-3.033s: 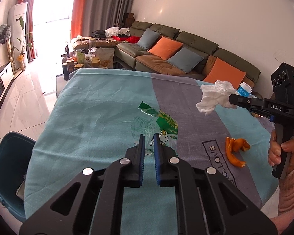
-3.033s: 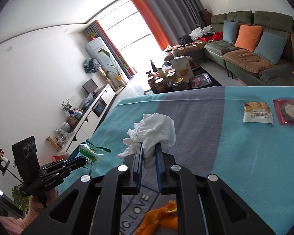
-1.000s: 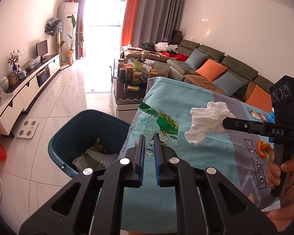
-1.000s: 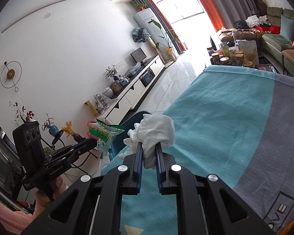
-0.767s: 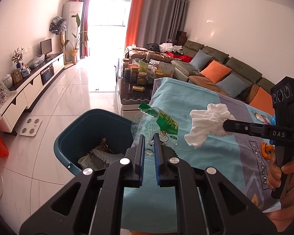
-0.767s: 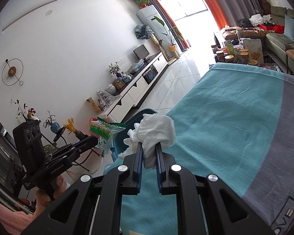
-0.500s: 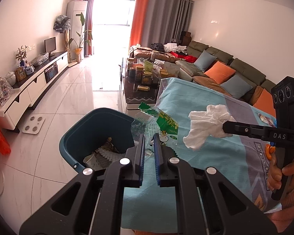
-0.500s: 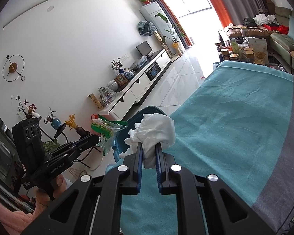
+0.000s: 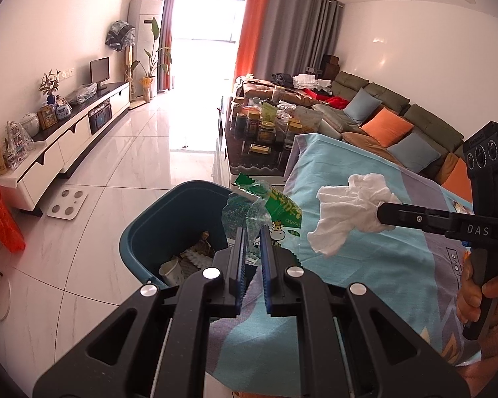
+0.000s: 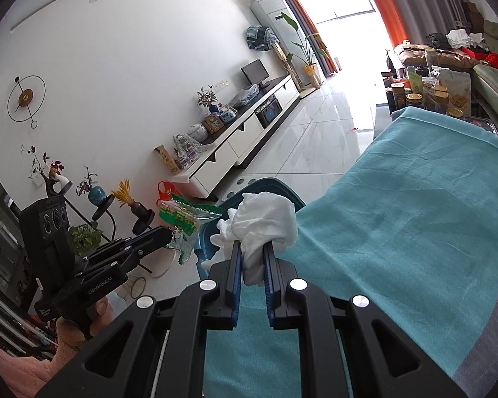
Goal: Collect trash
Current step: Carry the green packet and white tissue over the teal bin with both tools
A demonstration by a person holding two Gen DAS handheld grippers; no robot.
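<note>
Here the left gripper (image 9: 251, 232) pinches a green snack wrapper (image 9: 265, 209) at frame centre, over the teal bin's (image 9: 159, 219) near rim. The right gripper (image 10: 251, 248) clamps a crumpled white tissue (image 10: 265, 219), mid-frame, at the edge of the blue-clothed table (image 10: 415, 232).

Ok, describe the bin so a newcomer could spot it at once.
Start at the table with the teal cloth, then look down at the floor by its edge. The bin stands there: a dark teal plastic tub, open-topped, with paper scraps and a cup inside, the only container on the white tiles.

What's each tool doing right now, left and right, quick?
Left tool: closed on the green snack wrapper.
Right tool: closed on the white crumpled tissue.
</note>
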